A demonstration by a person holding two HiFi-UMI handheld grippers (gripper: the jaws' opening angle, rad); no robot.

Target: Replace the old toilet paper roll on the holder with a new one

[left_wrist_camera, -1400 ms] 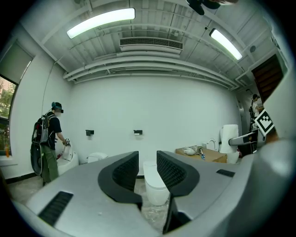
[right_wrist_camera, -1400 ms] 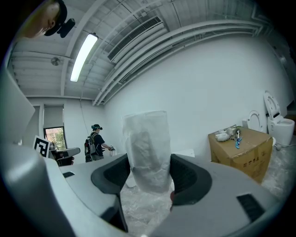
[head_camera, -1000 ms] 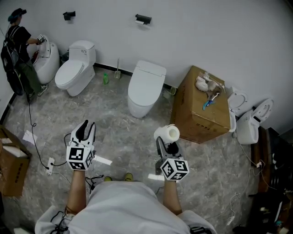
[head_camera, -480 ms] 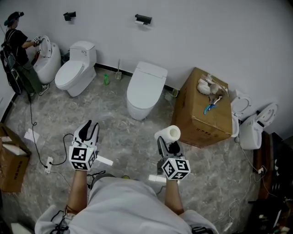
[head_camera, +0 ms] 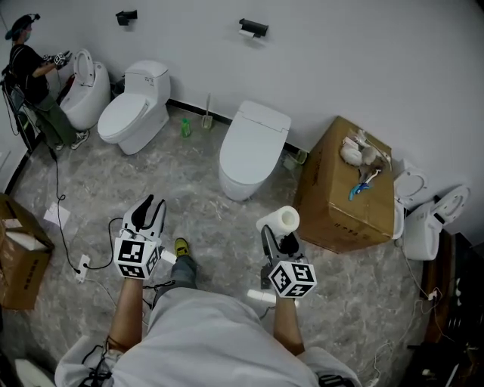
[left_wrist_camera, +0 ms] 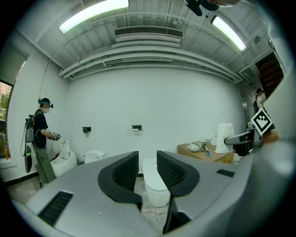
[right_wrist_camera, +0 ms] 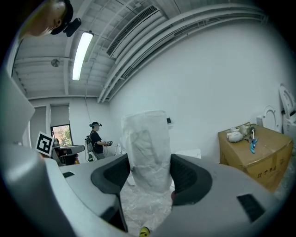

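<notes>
The black wall holder [head_camera: 253,29] carries the old roll, high on the white wall above the middle toilet [head_camera: 252,145]; in the left gripper view the holder [left_wrist_camera: 136,127] is small and far ahead. My right gripper [head_camera: 277,236] is shut on a new white toilet paper roll [head_camera: 278,221], held upright; in the right gripper view the wrapped roll [right_wrist_camera: 147,148] fills the gap between both pads of the right gripper [right_wrist_camera: 149,172]. My left gripper [head_camera: 147,208] is held level and open, with nothing between the pads of the left gripper [left_wrist_camera: 147,163].
A cardboard box [head_camera: 344,185] with small items on top stands right of the middle toilet. Two more toilets [head_camera: 134,106] and a second wall holder [head_camera: 126,16] are at the left, where a person [head_camera: 32,72] works. Loose toilet seats [head_camera: 435,215] lie far right; cables cross the floor [head_camera: 83,264].
The toilet, the box and the wall have shifted right and slightly nearer in the head view as I step forward. A yellow shoe now shows between the grippers. Both grips are unchanged.
</notes>
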